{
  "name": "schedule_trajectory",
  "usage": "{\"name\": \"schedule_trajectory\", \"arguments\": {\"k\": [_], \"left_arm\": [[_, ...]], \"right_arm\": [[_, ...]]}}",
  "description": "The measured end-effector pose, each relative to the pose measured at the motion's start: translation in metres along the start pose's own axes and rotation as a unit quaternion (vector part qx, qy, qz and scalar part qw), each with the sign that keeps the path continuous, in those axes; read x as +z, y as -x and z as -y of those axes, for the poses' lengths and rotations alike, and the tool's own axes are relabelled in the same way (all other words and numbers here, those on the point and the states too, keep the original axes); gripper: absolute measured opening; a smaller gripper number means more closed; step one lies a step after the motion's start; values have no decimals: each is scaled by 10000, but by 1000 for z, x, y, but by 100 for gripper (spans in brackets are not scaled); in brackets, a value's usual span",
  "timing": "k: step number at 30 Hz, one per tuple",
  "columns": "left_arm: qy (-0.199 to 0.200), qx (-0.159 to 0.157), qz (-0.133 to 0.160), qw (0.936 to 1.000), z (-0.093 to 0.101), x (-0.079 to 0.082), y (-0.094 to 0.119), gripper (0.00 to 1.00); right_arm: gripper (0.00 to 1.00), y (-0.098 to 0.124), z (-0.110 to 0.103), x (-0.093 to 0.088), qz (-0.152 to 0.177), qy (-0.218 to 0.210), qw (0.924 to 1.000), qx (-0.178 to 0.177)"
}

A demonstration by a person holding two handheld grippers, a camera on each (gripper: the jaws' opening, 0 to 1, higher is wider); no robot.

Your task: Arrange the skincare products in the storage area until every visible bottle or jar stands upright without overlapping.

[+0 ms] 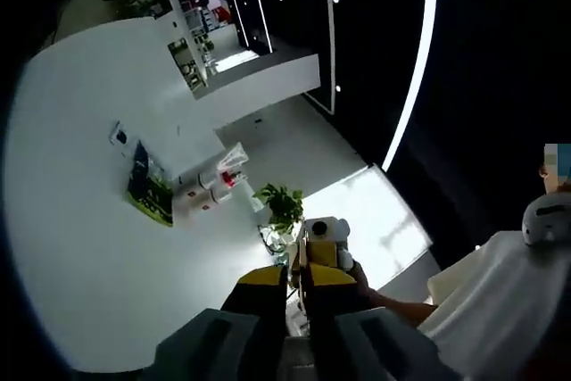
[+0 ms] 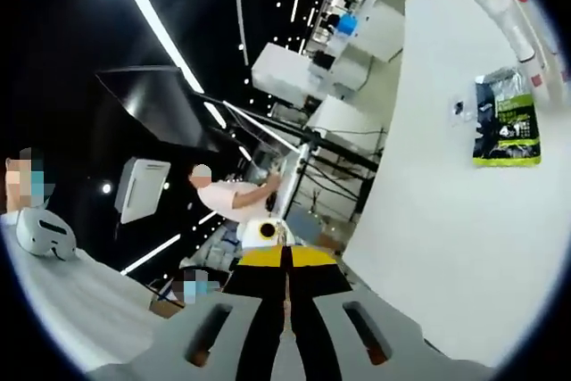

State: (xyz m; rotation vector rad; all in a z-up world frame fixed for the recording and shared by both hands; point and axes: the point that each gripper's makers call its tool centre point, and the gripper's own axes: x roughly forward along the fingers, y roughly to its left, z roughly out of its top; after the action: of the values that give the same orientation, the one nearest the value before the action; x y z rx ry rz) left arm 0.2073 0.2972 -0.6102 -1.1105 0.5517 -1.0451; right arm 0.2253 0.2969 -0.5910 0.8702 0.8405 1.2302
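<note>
My left gripper [image 1: 296,285] rises from the bottom of the left gripper view with its yellow-tipped jaws pressed together and nothing between them. Just past its tips sits the other gripper's white and yellow front [image 1: 323,236], held by a hand [image 1: 393,307]. In the right gripper view my right gripper [image 2: 285,258] is also shut, yellow tips meeting, with a white and yellow part [image 2: 265,232] right at its tips. Both views look up at walls and ceiling. Small white and red packs [image 1: 214,189] stand far off by a white wall.
A green poster [image 1: 147,192] [image 2: 507,122] hangs on the white wall. A potted plant [image 1: 282,204] and a display shelf [image 1: 192,15] lie beyond. A person in a pink top [image 2: 234,200] stands in the distance. A white-clad shoulder [image 1: 500,301] fills the right.
</note>
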Motion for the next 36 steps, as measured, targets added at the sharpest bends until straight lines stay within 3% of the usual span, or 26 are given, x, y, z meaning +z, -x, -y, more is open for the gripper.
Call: {"name": "schedule_trajectory", "arguments": {"k": [7, 18, 20, 22, 23, 24, 25, 26, 27, 28, 29, 30, 33, 36], "left_arm": [[-234, -125, -51, 9996, 12, -3, 0, 1], [-247, -8, -95, 9997, 8, -4, 0, 1], [-198, 89, -69, 9997, 3, -3, 2, 0], [-87, 198, 44, 9998, -1, 2, 4, 0], [-36, 223, 81, 9997, -3, 3, 5, 0], [38, 270, 120, 9996, -6, 5, 5, 0], [65, 312, 118, 9994, -8, 5, 6, 0], [99, 364, 112, 9992, -10, 4, 5, 0], [119, 381, 92, 9992, -11, 4, 4, 0], [139, 450, 12, 9989, -13, 1, 3, 0], [164, 505, -34, 9986, -14, -1, 2, 0], [221, 514, -92, 9984, -14, -3, 0, 1], [208, 593, -185, 9979, -15, -7, -1, 1], [214, 736, -316, 9966, -19, -13, -3, 1]], "right_arm": [[0, 3, -8, 1, -36, 26, 9999, 92], [0, 7, -4, 5, -38, 44, 9999, -112], [2, 8, -2, 13, 48, 586, 9978, -290], [15, 11, 1, 17, -124, 1586, 9851, -656], [26, 12, 4, 15, -291, 1972, 9762, -860], [41, 10, 6, 9, -675, 2504, 9600, -1059], [48, 11, 7, 3, -961, 2835, 9466, -1195], [52, 10, 9, -4, -1388, 3514, 9159, -1354], [52, 11, 11, -8, -1665, 3938, 8922, -1453], [53, 12, 16, -12, -2041, 4484, 8549, -1625], [54, 13, 18, -14, -2254, 4774, 8318, -1717], [54, 12, 22, -16, -2520, 5141, 7995, -1817], [54, 7, 20, -22, -2953, 5673, 7457, -1866], [54, 0, 16, -29, -3237, 5927, 7146, -1824]]}}
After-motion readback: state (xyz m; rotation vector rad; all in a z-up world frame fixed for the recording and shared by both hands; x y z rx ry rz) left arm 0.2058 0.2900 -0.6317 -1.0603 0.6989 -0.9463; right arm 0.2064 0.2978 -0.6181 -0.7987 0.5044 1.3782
